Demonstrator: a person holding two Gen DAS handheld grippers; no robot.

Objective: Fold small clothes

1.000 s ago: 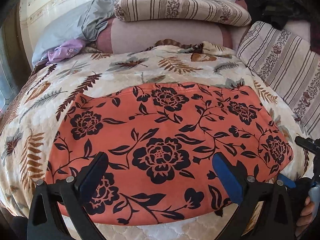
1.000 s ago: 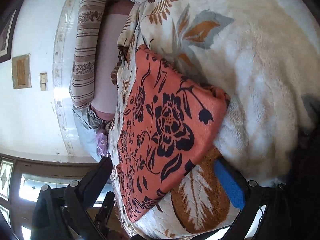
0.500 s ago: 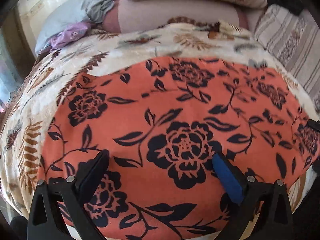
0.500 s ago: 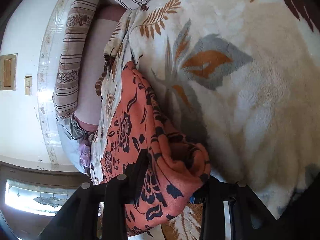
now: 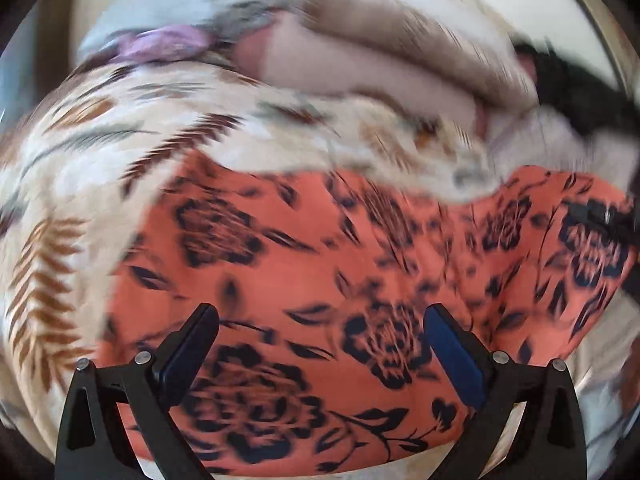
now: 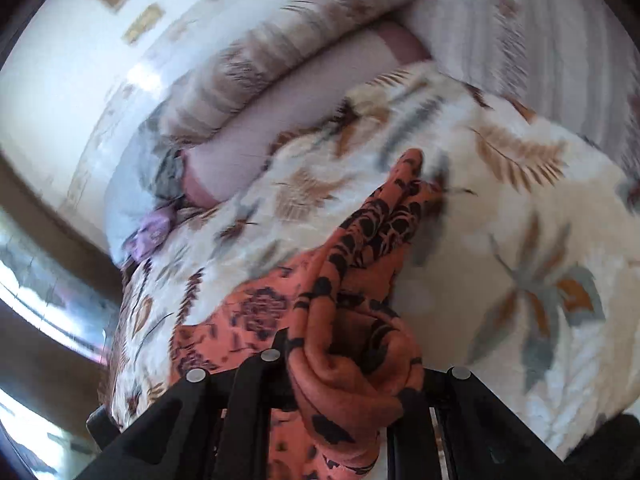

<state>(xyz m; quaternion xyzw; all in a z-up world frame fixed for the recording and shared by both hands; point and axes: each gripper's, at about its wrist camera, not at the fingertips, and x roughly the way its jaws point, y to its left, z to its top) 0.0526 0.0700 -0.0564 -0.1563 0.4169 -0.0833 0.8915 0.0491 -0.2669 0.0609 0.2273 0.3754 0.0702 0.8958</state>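
Jaws of the right gripper [image 6: 344, 380] are closing on a bunched corner of the orange floral cloth [image 5: 320, 280], which lies on the leaf-print blanket [image 5: 80, 184]. Left gripper [image 5: 320, 356] gapes wide, holding nothing. Pillows blurred.

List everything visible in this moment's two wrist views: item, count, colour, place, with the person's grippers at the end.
floral garment: one, orange with black flowers, spread on the blanket; one corner bunched and lifted.
leaf-print blanket: one, cream with brown and grey leaves, covering the bed.
striped bolster: one, beige with brown stripes, along the wall, on top of the pink cushion.
pink cushion: one, dusty pink, at the head of the bed.
grey cloth: one, grey-blue, far left corner.
purple cloth: one, lilac, beside the grey cloth.
dark clothing: one heap, black, far right; blurred.
left gripper: black, blue pads, open over the garment.
right gripper: black, jaws closing on the garment's bunched corner.
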